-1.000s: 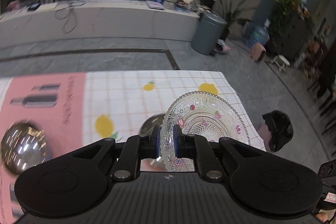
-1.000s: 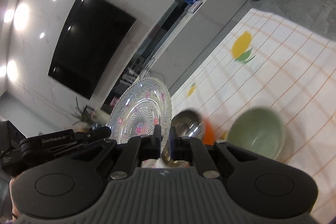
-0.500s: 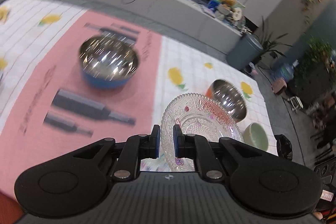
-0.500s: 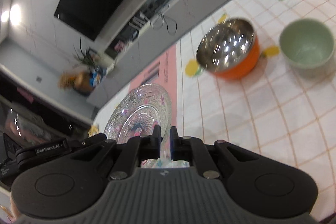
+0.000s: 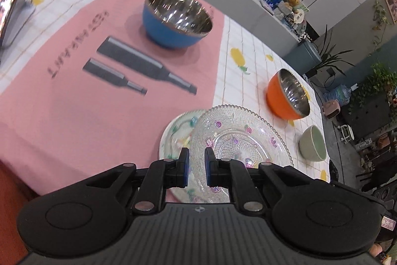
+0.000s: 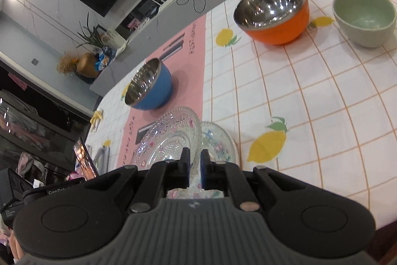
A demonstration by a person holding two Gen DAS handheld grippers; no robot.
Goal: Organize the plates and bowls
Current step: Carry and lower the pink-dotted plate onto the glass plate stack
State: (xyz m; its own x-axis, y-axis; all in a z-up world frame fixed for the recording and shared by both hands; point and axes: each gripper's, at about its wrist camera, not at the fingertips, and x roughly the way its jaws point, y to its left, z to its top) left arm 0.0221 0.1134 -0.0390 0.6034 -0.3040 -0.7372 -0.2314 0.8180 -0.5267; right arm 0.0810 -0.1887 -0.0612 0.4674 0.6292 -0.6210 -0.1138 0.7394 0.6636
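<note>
1. The left gripper (image 5: 196, 165) has its jaws pinched together on the near rim of a beaded glass plate (image 5: 243, 140). From its camera the plate spreads away toward 1 o'clock.
2. The right gripper (image 6: 195, 165) looks clamped on the same plate's rim, jaws almost touching. From that side the plate tilts off toward 11 o'clock. So I read it as one plate carried by two hands.
3. Just beneath it a floral glass plate (image 5: 173, 135) lies flat on the desk (image 5: 248, 41), straddling the edge of the pink mat (image 5: 74, 91). The carried plate overlaps it but sits tilted. Whether the two plates touch I cannot tell.
4. The bowls stand well apart from the plates. From the left jaws, a blue steel-lined bowl (image 5: 177, 19) sits on the mat at 12 o'clock. An orange steel-lined bowl (image 5: 287, 98) sits at 1 o'clock and a pale green bowl (image 5: 312, 143) at 3 o'clock, both on the lemon-print cloth.
5. To my eye the step in hand is stacking the beaded plate onto the floral one.
6. The next move calls for levelling the plate and centring it over the lower one. It then needs lowering gently until glass meets glass, and both pairs of jaws letting go together so it does not tip or slide. The bowls have yet to be gathered.
</note>
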